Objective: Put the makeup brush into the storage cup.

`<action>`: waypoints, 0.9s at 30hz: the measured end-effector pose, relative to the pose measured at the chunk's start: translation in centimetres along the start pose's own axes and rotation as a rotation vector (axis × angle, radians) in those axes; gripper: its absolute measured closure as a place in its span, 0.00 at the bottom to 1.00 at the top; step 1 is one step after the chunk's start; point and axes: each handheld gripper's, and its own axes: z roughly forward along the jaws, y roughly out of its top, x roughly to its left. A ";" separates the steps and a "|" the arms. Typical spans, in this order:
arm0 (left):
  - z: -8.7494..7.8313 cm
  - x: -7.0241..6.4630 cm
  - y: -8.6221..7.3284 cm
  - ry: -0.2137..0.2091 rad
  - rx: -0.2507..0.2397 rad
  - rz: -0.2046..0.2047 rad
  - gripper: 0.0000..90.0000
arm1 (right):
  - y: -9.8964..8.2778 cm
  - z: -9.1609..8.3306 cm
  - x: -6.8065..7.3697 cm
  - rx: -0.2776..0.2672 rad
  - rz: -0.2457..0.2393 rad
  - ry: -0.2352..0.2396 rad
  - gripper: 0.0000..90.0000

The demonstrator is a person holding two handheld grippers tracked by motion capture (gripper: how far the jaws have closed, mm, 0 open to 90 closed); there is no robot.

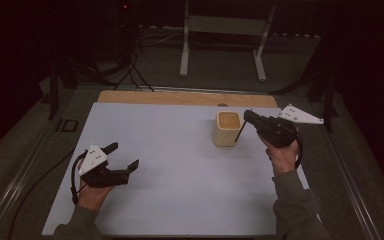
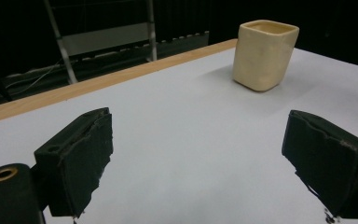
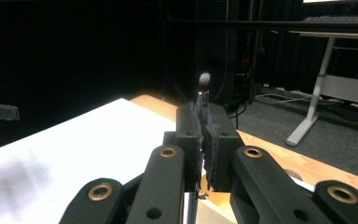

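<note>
**Brush clamped in right gripper beside the cup**

Right gripper (image 1: pixel 254 121): jaws pressed together on a thin brush (image 3: pixel 203 88), seen in the right gripper view w/ its stem pinched between the pads and a small soft tip standing up past them. In the high view the dark handle (image 1: pixel 239 133) is seen slanting down from the jaws, its lower end just beside the cup's right wall; contact can't be told.

Left gripper (image 1: pixel 121 156): jaws held wide apart, nothing between them, low over the white table top (image 1: pixel 180 190) at the near left, well apart from the cup.

Cup (image 1: pixel 227 128): pale cream, squarish w/ rounded corners, upright, open at the top, placed right of centre towards the far edge. No obstruction is seen between left gripper and cup (image 2: pixel 264 54).

Farther off: wood strip (image 1: pixel 185 97) along the table's far edge, then a grey metal stand (image 1: pixel 223 25) on the dark floor.
</note>
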 end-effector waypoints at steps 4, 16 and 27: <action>-0.2 0.1 0.0 0.004 -0.001 -0.001 0.11 | 0.3 -0.1 -0.1 -0.002 -0.006 -0.005 0.95; 0.0 -0.1 -0.1 -0.002 0.004 0.002 0.11 | 1.0 0.1 -0.4 -0.005 -0.014 -0.020 0.95; -0.1 -0.1 -0.1 -0.002 0.001 0.001 0.11 | 1.6 0.6 -0.8 -0.006 -0.014 -0.038 0.95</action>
